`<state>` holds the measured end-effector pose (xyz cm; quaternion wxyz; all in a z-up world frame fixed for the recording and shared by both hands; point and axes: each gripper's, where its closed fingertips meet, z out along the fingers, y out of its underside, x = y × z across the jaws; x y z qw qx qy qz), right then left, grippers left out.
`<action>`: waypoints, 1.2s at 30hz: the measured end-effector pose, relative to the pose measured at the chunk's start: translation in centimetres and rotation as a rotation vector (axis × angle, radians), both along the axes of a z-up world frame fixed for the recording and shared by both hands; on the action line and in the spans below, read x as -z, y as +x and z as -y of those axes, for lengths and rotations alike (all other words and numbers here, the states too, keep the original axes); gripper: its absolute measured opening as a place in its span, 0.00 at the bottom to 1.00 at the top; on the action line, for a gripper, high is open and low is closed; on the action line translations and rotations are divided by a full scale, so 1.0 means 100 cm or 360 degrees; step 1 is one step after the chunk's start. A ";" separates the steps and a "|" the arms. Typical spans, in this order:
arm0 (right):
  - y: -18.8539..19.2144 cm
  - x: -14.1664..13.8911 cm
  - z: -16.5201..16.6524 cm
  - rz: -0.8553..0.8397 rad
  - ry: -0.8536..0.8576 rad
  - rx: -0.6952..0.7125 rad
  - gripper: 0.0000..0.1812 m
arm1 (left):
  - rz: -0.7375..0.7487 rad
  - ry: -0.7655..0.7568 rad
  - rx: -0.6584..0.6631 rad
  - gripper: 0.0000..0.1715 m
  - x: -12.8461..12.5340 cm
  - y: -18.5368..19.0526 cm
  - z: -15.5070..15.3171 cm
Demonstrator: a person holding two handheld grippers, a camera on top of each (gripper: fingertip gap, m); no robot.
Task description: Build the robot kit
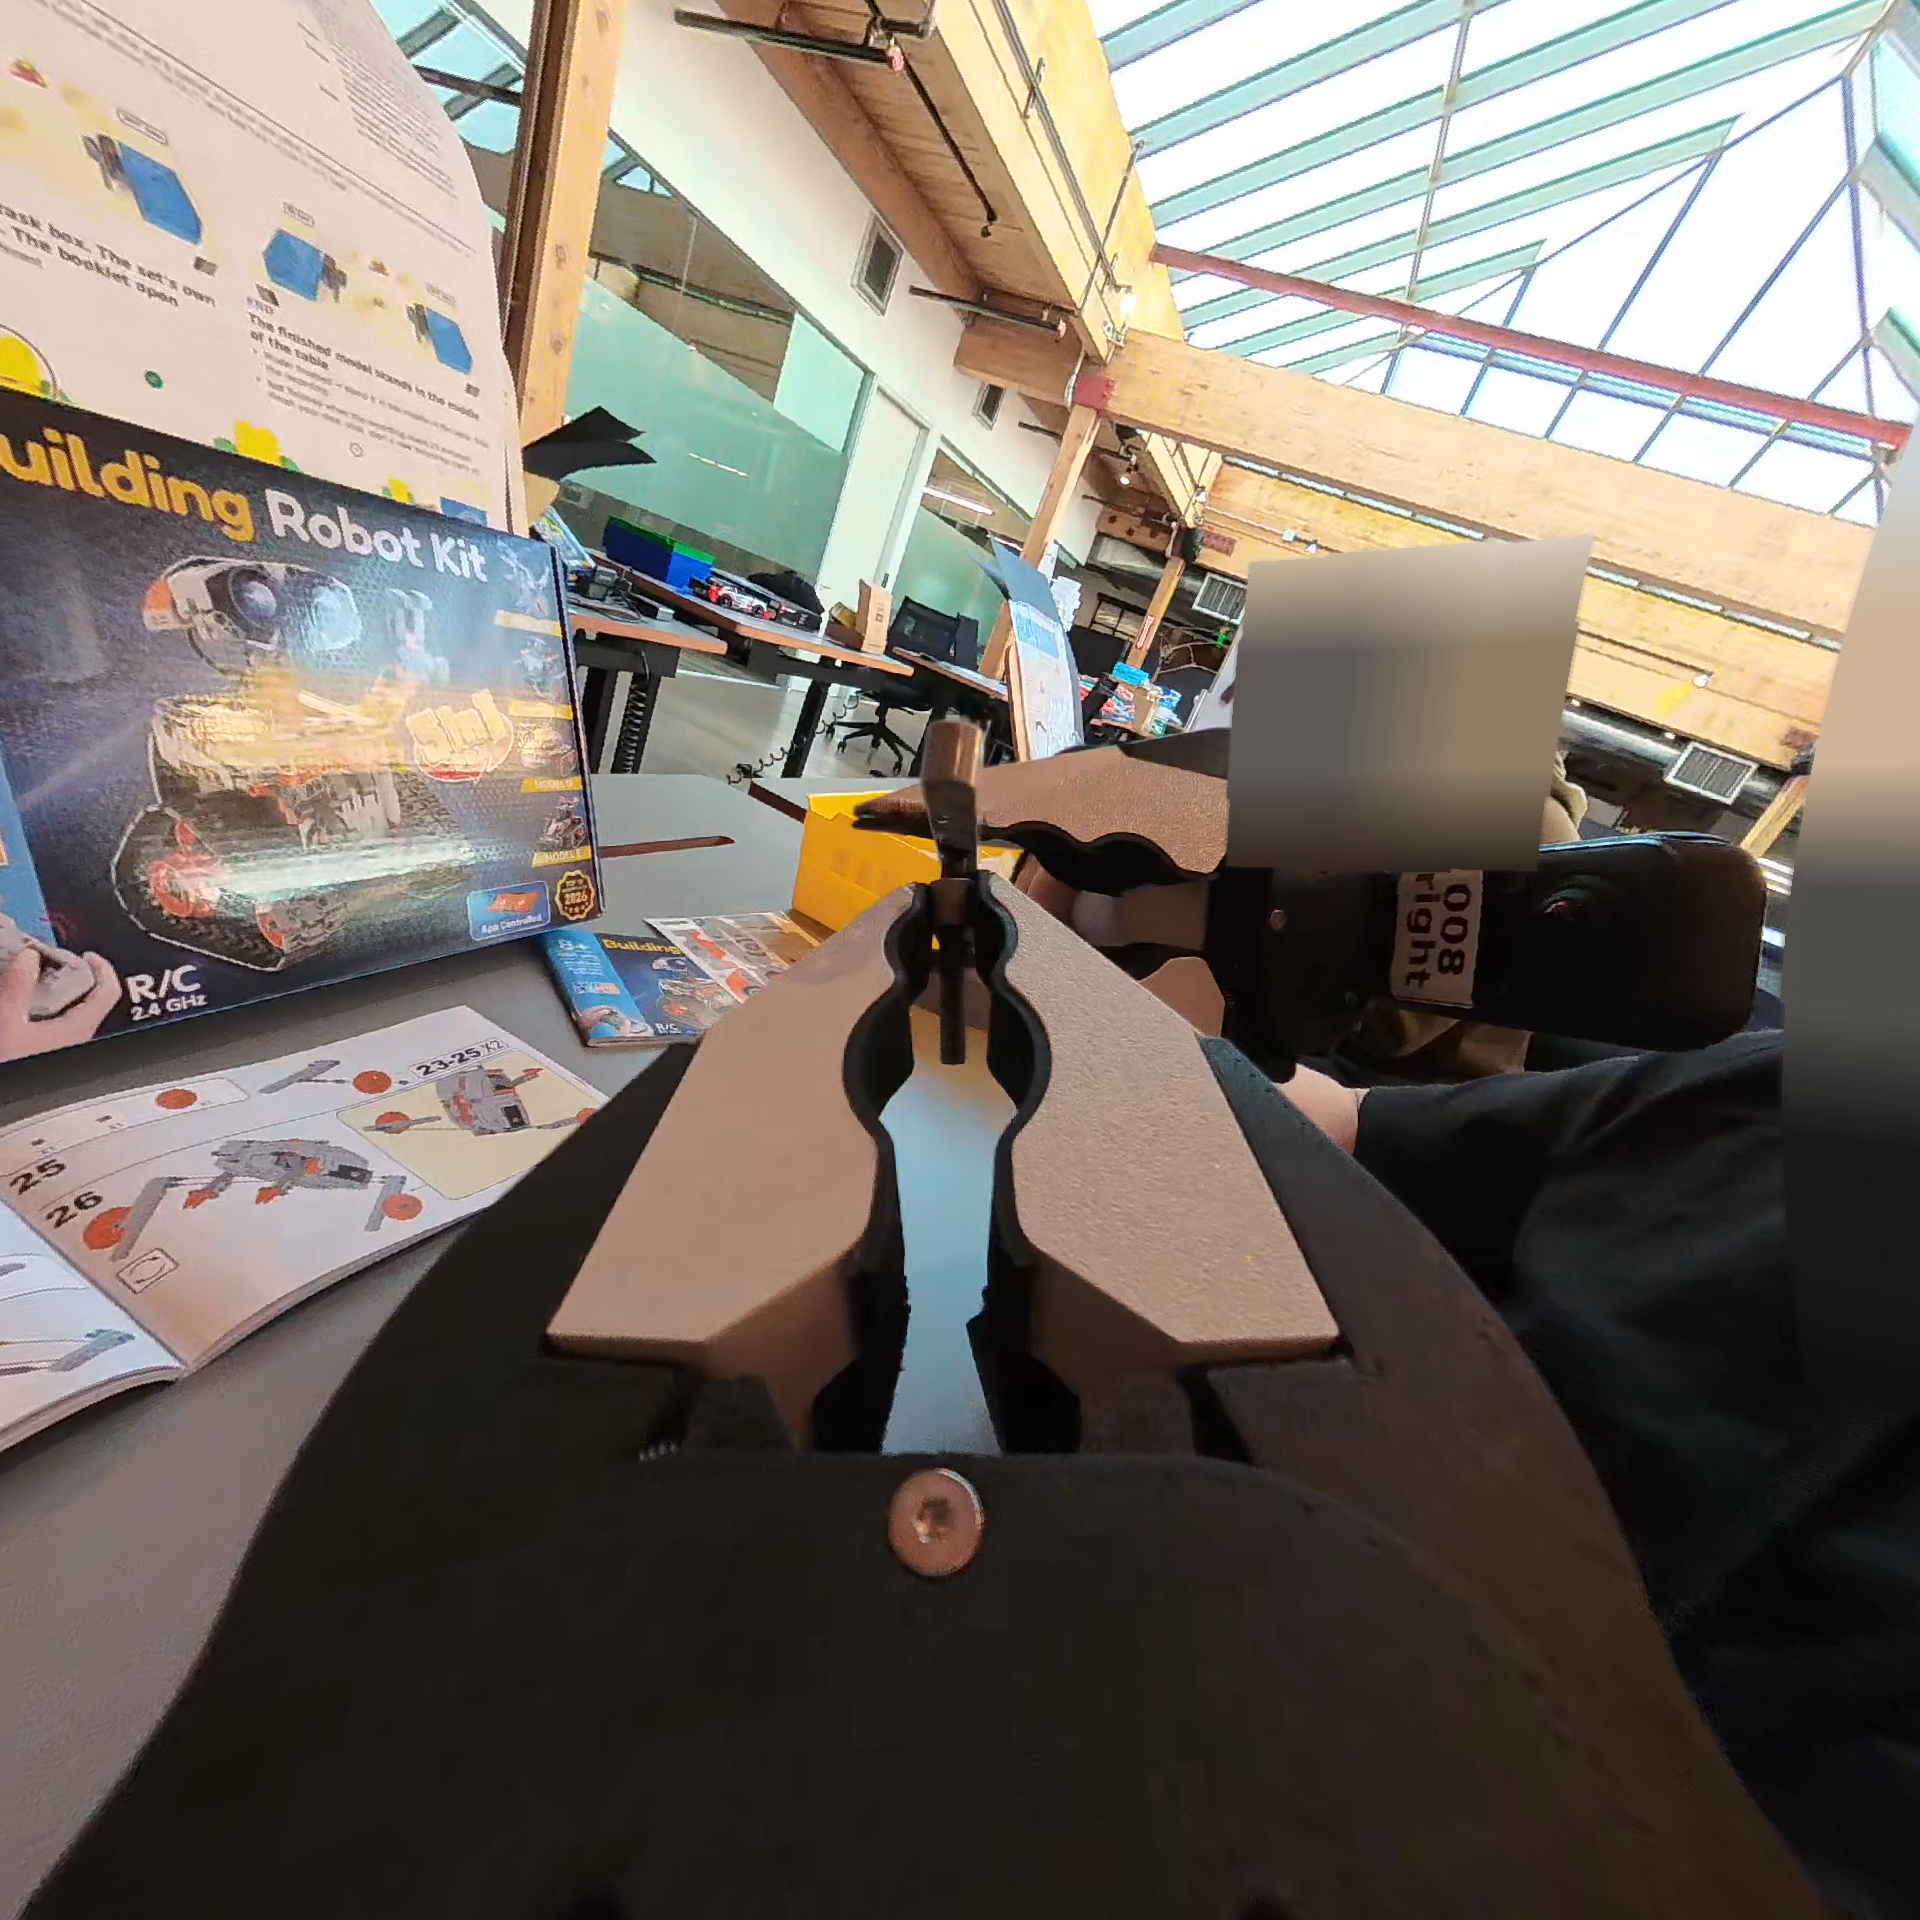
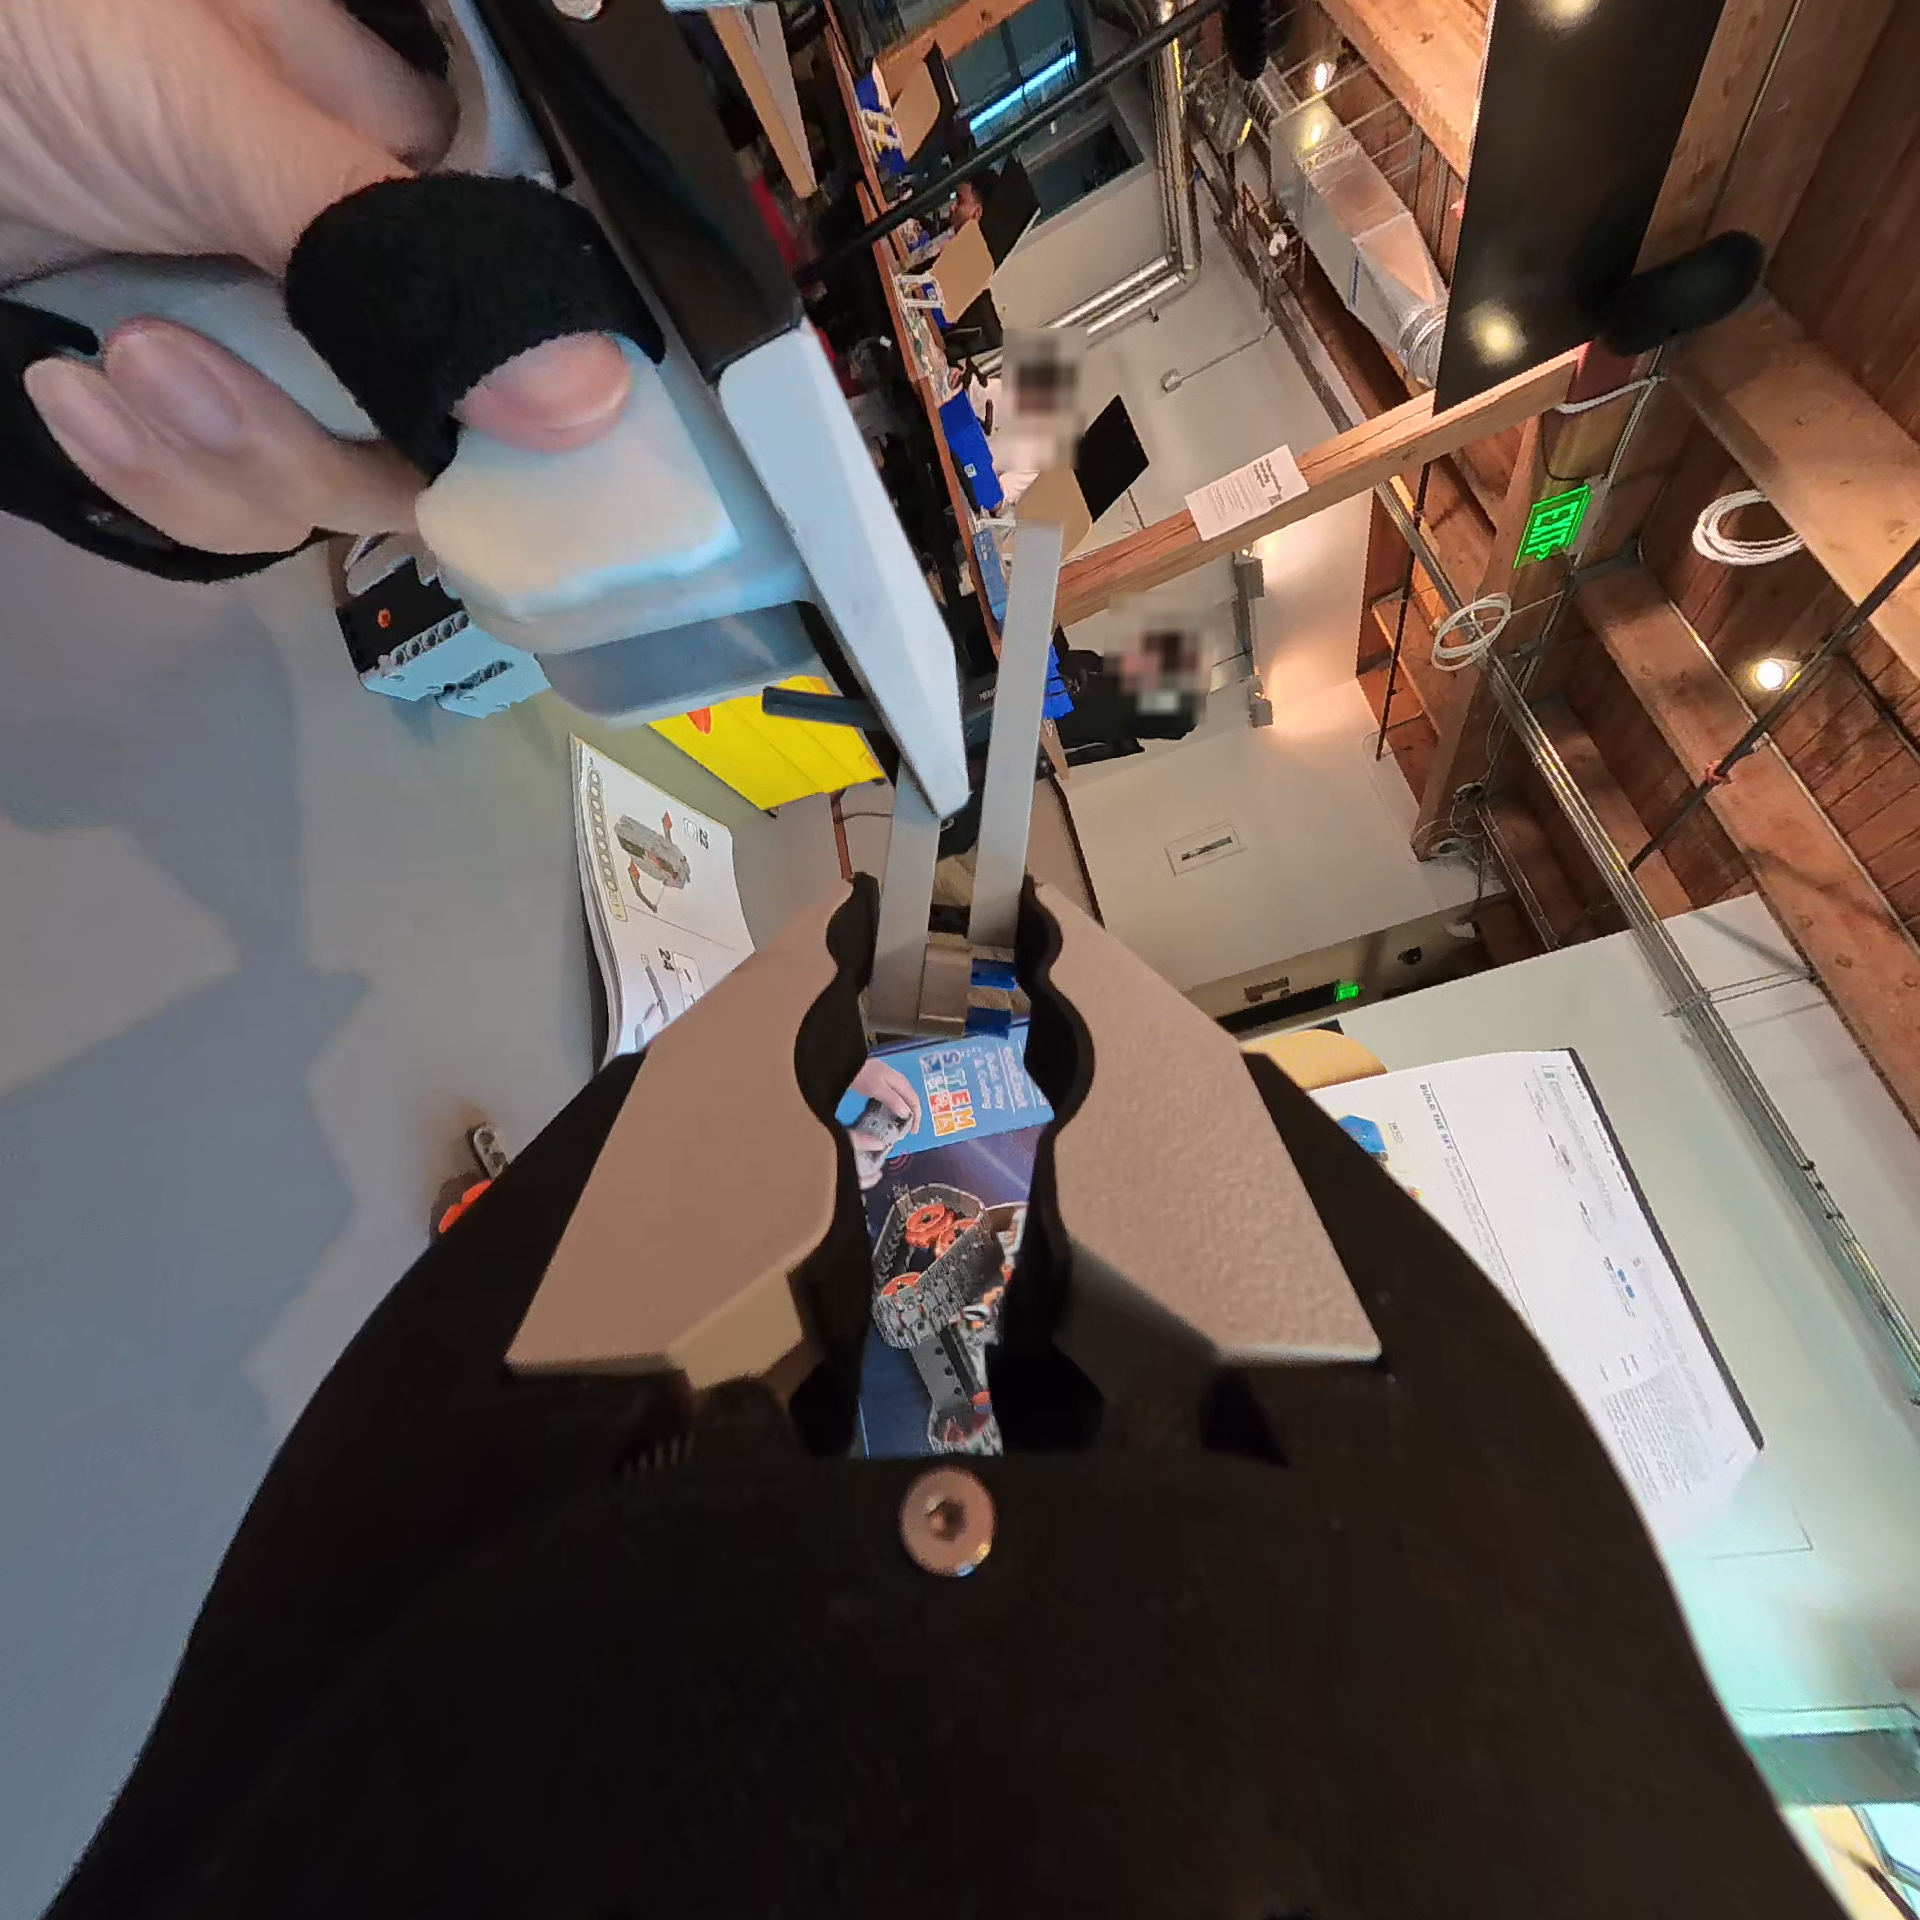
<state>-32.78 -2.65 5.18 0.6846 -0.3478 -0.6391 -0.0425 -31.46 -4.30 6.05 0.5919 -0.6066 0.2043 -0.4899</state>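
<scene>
Left tongs [image 1: 953,914] were clamped on a thin black axle [image 1: 952,987]; right tongs [image 2: 948,961] pinched two grey beams [image 2: 1013,727] above the table [image 2: 208,831].

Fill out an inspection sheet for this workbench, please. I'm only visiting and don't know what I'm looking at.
Surface: grey table, matte, partly covered with paper.
Job's things: thin black axle; grey beam assembly with blue pins.
Clutter: box picturing a tracked robot, standing upright; open instruction booklet; small leaflet; yellow tray.
Grippers: left gripper, jaws shut on the axle; right gripper, jaws shut on the beam assembly, close to the left one.
Cables: nothing seen on the table; white cable coils hang on the far wall.
Surroundings: other desks, timber beams, glass skylight.
</scene>
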 end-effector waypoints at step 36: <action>0.001 0.006 -0.006 0.0203 0.0171 0.0021 0.14 | -0.1610 0.0871 -0.0544 0.32 -0.021 -0.020 0.019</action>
